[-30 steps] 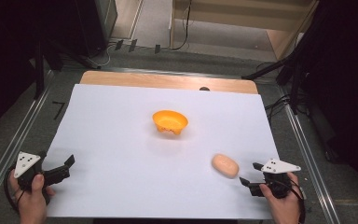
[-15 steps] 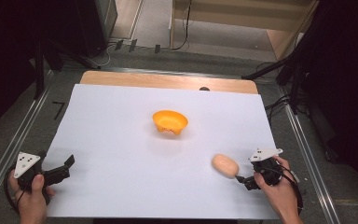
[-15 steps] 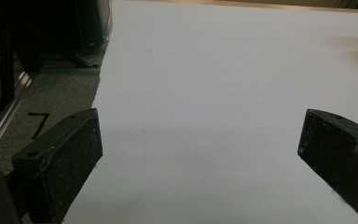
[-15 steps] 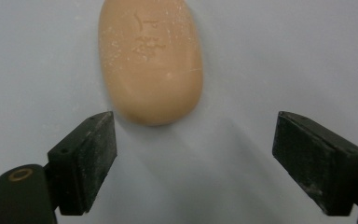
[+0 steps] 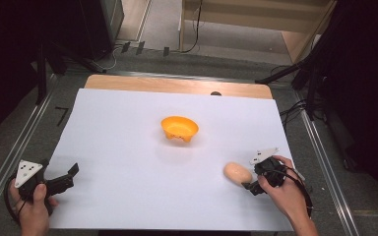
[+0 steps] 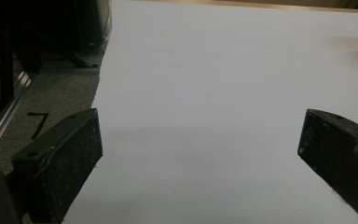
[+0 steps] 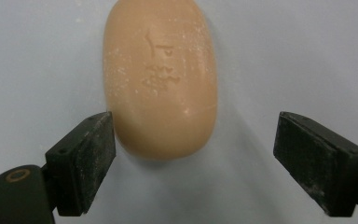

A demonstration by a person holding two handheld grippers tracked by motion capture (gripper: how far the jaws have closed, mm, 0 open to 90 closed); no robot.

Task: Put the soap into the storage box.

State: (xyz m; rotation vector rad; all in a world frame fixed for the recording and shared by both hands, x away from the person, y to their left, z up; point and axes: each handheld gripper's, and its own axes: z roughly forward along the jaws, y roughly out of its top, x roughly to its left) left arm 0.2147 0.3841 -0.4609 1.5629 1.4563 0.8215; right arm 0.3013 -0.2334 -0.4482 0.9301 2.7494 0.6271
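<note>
White paper sheet [image 5: 128,147] covers my table, largest thing here. One orange bowl [image 5: 179,129] sits at its centre. One peach soap bar [image 7: 161,79] lies near right, between my right gripper [image 7: 196,161]'s spread jaws, left jaw almost touching. To grip well, I'd centre the bar before squeezing; it looks slippery. My left gripper [image 6: 200,158], near left, is spread over bare paper.

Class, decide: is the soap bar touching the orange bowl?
Apart. The high view shows bare white sheet between the soap bar and the orange bowl.
</note>
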